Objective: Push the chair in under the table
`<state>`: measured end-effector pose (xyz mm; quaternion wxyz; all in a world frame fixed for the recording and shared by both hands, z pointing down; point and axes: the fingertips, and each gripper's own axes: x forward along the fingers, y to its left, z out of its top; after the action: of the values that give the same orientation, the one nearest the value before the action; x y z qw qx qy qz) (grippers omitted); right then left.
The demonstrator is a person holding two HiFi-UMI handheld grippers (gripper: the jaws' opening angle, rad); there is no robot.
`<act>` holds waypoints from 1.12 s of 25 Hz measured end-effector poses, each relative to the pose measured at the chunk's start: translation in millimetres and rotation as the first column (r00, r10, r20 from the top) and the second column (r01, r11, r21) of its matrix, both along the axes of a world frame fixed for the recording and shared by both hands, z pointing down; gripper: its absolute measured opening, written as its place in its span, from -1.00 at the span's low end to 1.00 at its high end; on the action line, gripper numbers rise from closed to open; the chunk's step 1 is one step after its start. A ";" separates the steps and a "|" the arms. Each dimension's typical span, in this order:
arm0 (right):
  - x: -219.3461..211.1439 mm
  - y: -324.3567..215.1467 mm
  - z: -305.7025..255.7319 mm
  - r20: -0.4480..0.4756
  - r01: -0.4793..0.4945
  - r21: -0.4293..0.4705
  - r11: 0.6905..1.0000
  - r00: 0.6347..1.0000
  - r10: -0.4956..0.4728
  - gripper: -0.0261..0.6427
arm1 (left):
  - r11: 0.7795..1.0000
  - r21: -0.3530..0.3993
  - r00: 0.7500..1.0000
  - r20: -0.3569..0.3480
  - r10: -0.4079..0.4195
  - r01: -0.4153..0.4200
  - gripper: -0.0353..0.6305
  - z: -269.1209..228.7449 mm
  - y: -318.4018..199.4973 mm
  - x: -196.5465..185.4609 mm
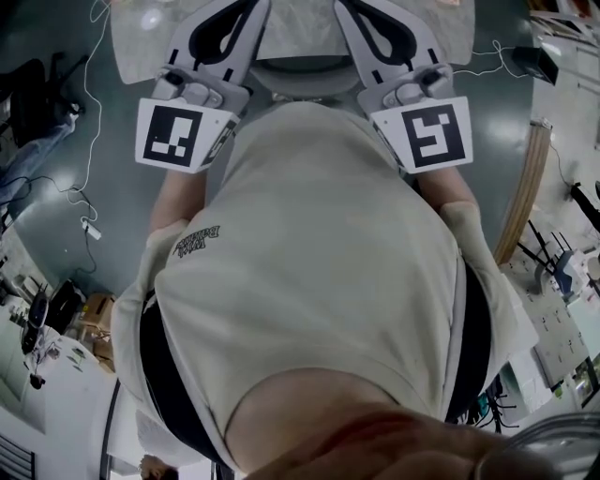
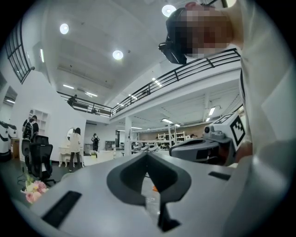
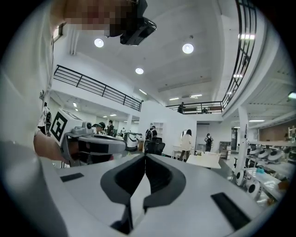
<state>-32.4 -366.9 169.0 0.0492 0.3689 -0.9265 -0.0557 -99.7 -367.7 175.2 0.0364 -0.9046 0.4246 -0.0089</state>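
Observation:
In the head view my torso fills the middle. Both grippers are held up in front of my chest and point away from me. The left gripper (image 1: 234, 14) and the right gripper (image 1: 361, 14) stand side by side over a pale table top (image 1: 136, 42). A pale curved edge (image 1: 300, 82) between them may be the chair's back; I cannot tell. In the left gripper view the left gripper (image 2: 147, 155) is shut on nothing and looks level across the hall, with the right gripper (image 2: 208, 146) beside it. The right gripper (image 3: 144, 157) is shut and empty too, next to the left gripper (image 3: 88, 143).
White cables (image 1: 89, 141) trail over the dark floor. A black office chair (image 1: 37, 94) stands at the left, cluttered desks (image 1: 47, 328) at the lower left, wooden boards (image 1: 527, 187) at the right. Far off stand people (image 2: 74, 146) and a black chair (image 2: 39, 157).

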 end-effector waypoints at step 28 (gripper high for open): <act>-25.7 13.1 -20.6 0.019 -0.001 0.015 1.000 1.000 0.000 -0.89 | 1.000 0.002 1.000 -0.017 -0.021 0.021 -0.86 -11.9 21.2 -22.7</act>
<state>-58.1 -353.8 148.5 0.0375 0.3700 -0.9264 -0.0592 -122.4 -346.5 163.3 0.0336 -0.9001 0.4345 -0.0014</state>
